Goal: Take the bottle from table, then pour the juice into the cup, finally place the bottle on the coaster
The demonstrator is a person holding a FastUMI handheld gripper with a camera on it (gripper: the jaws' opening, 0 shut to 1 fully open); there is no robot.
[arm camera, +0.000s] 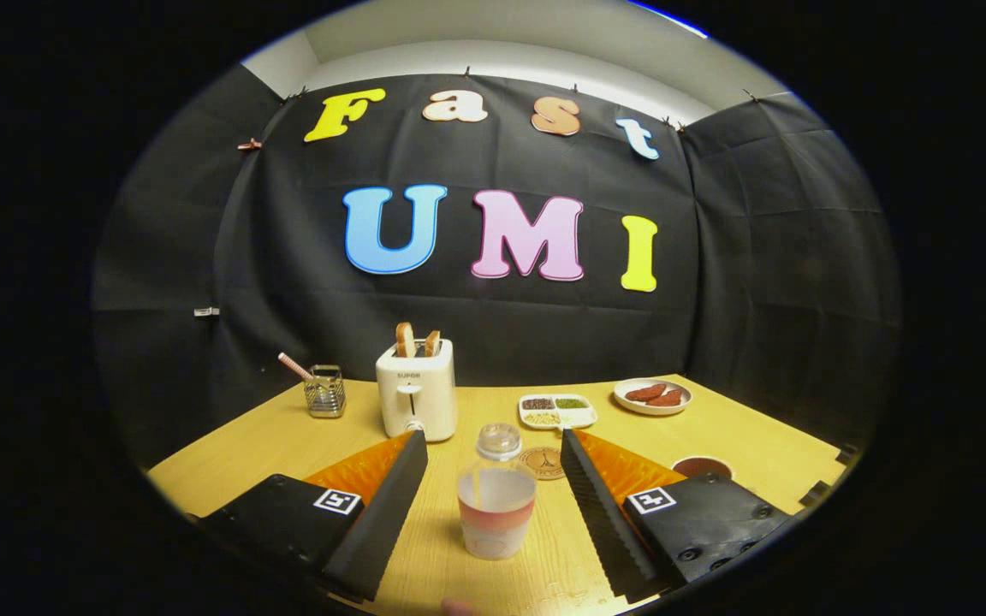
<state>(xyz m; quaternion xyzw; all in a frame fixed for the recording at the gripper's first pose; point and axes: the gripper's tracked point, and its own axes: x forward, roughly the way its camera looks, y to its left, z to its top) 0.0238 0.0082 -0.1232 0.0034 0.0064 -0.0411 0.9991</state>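
Between the two fingers of the gripper [493, 479], a clear juice bottle [496, 500] is seen standing upright on the wooden table [741, 445], its long axis vertical and its domed cap uppermost. The jaws are spread wide, one to each side of the bottle, and neither is touching it; the bottle sits roughly midway, so a straight closing is judged to be what the grasp calls for. Just beyond the bottle a round coaster [544, 463] is laid flat, partly hidden by the cap. A cup [702, 467] with a dark inside is placed beyond the right finger, well apart from the bottle. Farther back a white toaster [417, 390] with two slices of bread is set, and the word "SUPOR" can be read on its front. Writing on the coaster is too small to make out.
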